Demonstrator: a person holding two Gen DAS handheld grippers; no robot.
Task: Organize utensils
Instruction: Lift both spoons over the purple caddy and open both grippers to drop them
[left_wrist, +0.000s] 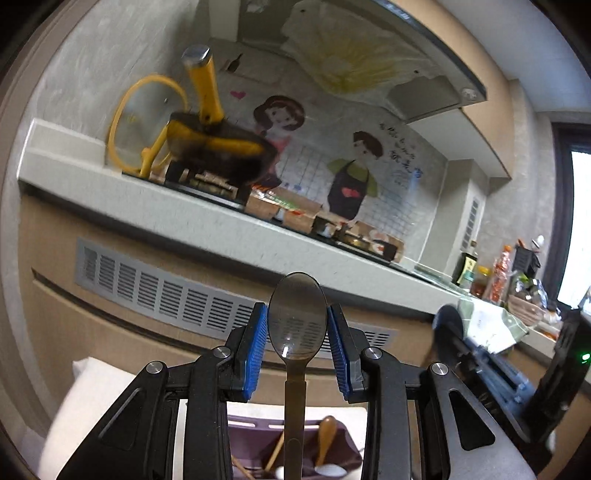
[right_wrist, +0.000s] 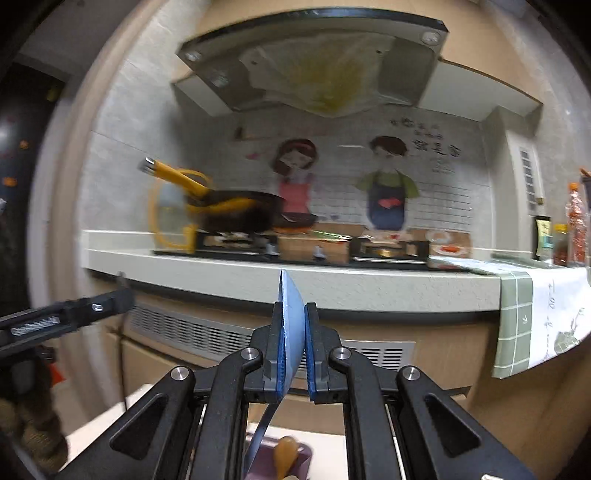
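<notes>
Left hand-held gripper (left_wrist: 297, 343): grasping a metal spoon (left_wrist: 297, 325) by its bowl, one blue pad against each edge of the bowl, handle hanging straight down toward the purple utensil tray (left_wrist: 258, 435) below. Right hand-held gripper (right_wrist: 293, 332): clenched on a light-blue spoon (right_wrist: 291, 314), its bowl pinched edge-on between the pads, handle trailing down toward the same tray.

Both utensils are carried in the air, well above the tray, in front of the table (right_wrist: 221, 269) edge. A wooden spoon (left_wrist: 327, 432) and a white spoon (left_wrist: 330, 469) lie in the tray already.

Assessment: the step in hand appears to be carrying the two spoons to their places. The bowl-edge grip on the metal spoon is narrow and smooth; a tilt or jolt may let it swing or slip. Recommend keeping both handles hanging plumb, moving steadily, lowering each into its compartment handle first, and releasing one at a time. The target compartments cannot be told from here.
</notes>
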